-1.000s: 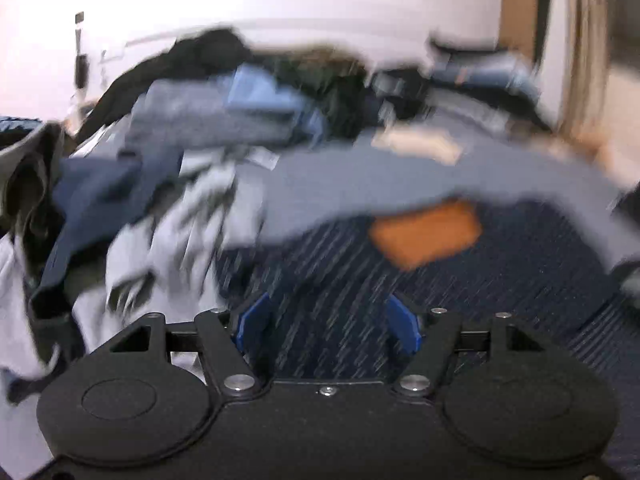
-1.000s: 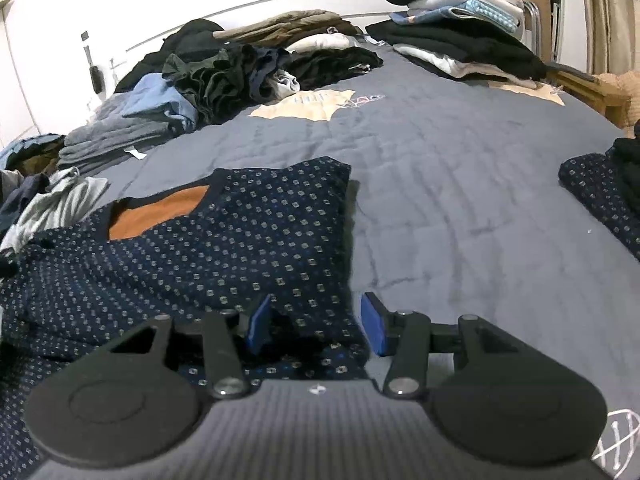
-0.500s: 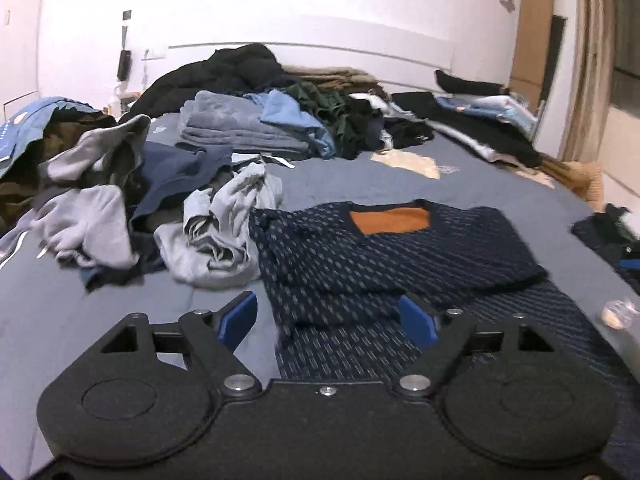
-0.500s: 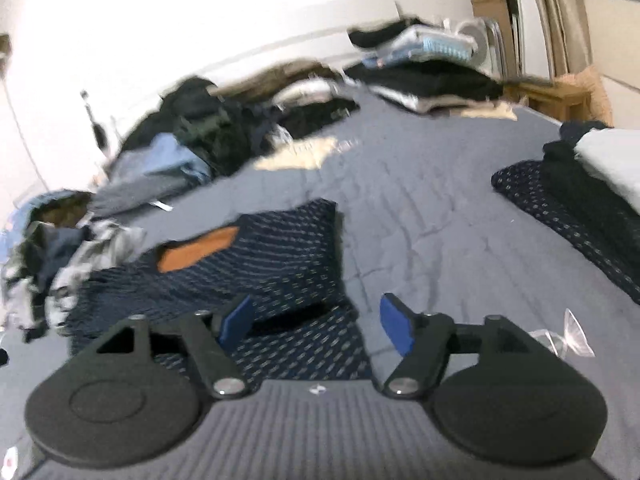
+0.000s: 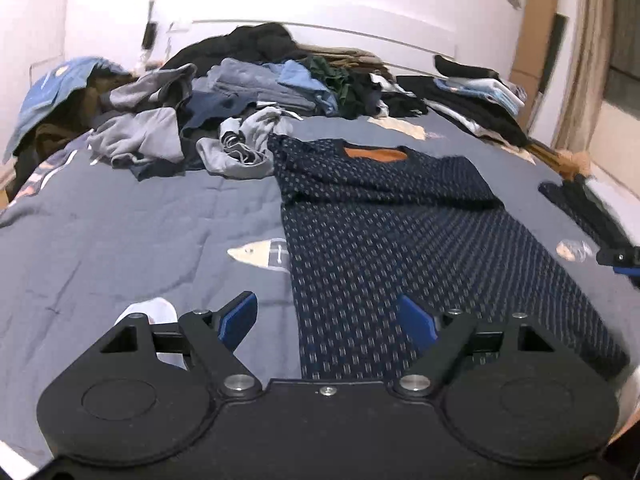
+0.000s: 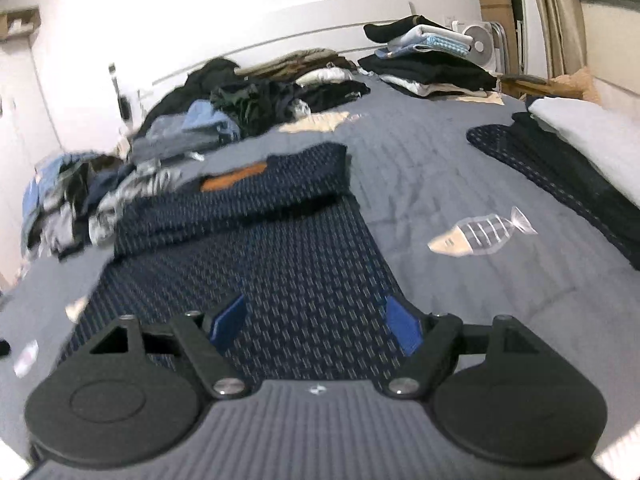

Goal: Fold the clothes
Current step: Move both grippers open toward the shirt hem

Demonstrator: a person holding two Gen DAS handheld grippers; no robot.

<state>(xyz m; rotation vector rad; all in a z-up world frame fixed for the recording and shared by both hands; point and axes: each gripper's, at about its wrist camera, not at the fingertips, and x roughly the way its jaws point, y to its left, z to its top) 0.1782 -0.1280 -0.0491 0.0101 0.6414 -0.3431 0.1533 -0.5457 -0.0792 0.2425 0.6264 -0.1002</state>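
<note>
Bed with a grey-blue quilted bedspread (image 5: 120, 220) fills the room, printed here and there with pale fish motifs (image 6: 480, 232). Along the headboard end, a long heap of unfolded clothes (image 5: 256, 80) in greys, blues, black and dark green. Toward the far right corner, a neat stack of folded garments (image 6: 428, 64), dark pieces under, white and light blue on top. On the right edge of the bed, a second folded pile (image 6: 568, 164), dark dotted fabric beneath, something white above. Middle of the bed: the navy patterned sweater (image 5: 392, 232), laid flat with the neck toward the headboard, orange lining (image 5: 374, 154) showing at the collar, sleeves folded across the chest as a thick band, hem end nearest the person. A crumpled grey garment (image 5: 240, 148) touches the sweater's left shoulder. Left gripper (image 5: 328, 316) hangs above the hem's left edge, half over sweater, half over bedspread; blue pads wide apart, jaws have just been opening, nothing between them, gripping nothing. Right gripper (image 6: 316, 322) hangs above the hem's right part; pads likewise spread wide, just been opening, only the sweater's cloth seen below, not pinched. A small white object (image 5: 158, 310) sits behind the left gripper's left finger; cannot tell what it is.
</note>
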